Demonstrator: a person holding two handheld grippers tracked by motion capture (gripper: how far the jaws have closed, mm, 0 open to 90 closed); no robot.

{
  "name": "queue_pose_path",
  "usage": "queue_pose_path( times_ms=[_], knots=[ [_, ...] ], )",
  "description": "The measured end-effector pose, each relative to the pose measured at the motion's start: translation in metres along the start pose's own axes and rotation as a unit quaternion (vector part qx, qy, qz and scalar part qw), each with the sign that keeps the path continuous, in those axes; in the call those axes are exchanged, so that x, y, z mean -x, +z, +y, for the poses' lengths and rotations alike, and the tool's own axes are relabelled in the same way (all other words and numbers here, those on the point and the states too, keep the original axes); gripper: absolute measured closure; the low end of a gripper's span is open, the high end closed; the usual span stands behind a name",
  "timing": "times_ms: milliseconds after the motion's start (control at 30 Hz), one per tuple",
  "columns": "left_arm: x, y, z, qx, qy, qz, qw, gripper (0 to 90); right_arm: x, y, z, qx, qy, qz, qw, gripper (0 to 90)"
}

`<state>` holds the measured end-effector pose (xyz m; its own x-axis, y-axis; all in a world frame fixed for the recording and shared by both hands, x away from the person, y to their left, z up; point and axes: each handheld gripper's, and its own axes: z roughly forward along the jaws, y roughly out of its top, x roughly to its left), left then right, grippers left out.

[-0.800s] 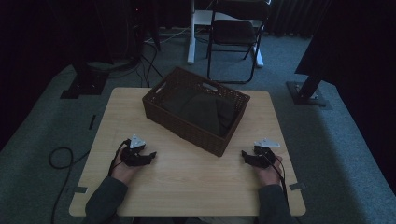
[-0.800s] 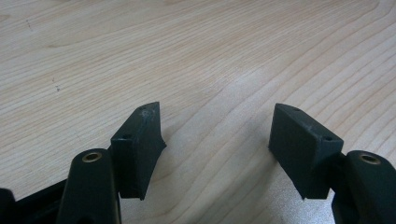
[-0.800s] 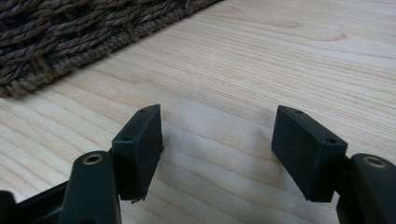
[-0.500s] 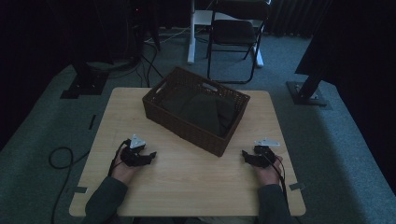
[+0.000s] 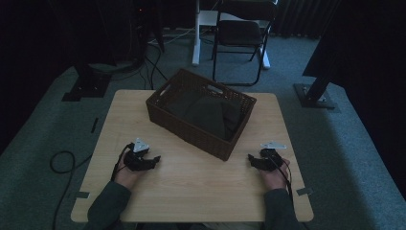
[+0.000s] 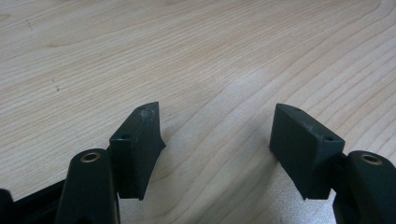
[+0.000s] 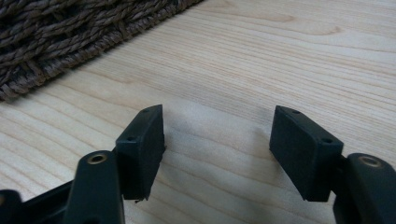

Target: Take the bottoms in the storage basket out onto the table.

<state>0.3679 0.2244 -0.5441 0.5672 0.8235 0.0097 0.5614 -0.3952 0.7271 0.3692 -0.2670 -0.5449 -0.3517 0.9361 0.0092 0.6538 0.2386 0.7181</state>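
One brown woven basket sits on the far half of the table, turned at an angle so that one corner points toward the near right. It has a cut-out handle in its far wall and another in its left end. Inside it lies dark cloth, heaped in the middle and right part of the basket; in the dim light I cannot tell how many pieces there are. In the right gripper view a stretch of the basket's woven wall fills the upper left corner, standing on the pale wood.

The right gripper rests on the table just near and to the right of the basket's nearest corner, close to it but not touching. Its two black jaws stand wide apart, with bare wood between them and nothing held; the same shows in the right gripper view. The person's right hand holds it from behind.

The left gripper lies on the near left part of the table, well apart from the basket, in the left hand. Its jaws are also spread wide over bare wood, holding nothing, as the left gripper view shows.

Two grippers, one basket, one table. Beyond the table stands one dark folding chair on grey carpet, and a black cable loops on the floor at the left.
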Motion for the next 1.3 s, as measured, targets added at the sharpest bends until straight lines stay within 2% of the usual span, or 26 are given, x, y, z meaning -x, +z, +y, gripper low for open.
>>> queue_pose_path(
  times_ms=[367,833,1300],
  knots=[
    [0.000,0.000,0.000,0.000,0.000,0.000,1.0000,34.4,0.000,-0.004,0.006,-0.002,-0.011,-0.003,0.9999,34.1],
    [0.000,0.000,0.000,0.000,-0.002,0.002,1.0000,34.4,0.001,-0.010,0.014,0.005,-0.008,-0.008,0.9999,34.1],
    [0.001,0.000,0.000,0.000,-0.002,0.003,1.0000,34.4,0.001,-0.021,0.029,0.023,-0.014,-0.010,0.9996,32.8]
  ],
)
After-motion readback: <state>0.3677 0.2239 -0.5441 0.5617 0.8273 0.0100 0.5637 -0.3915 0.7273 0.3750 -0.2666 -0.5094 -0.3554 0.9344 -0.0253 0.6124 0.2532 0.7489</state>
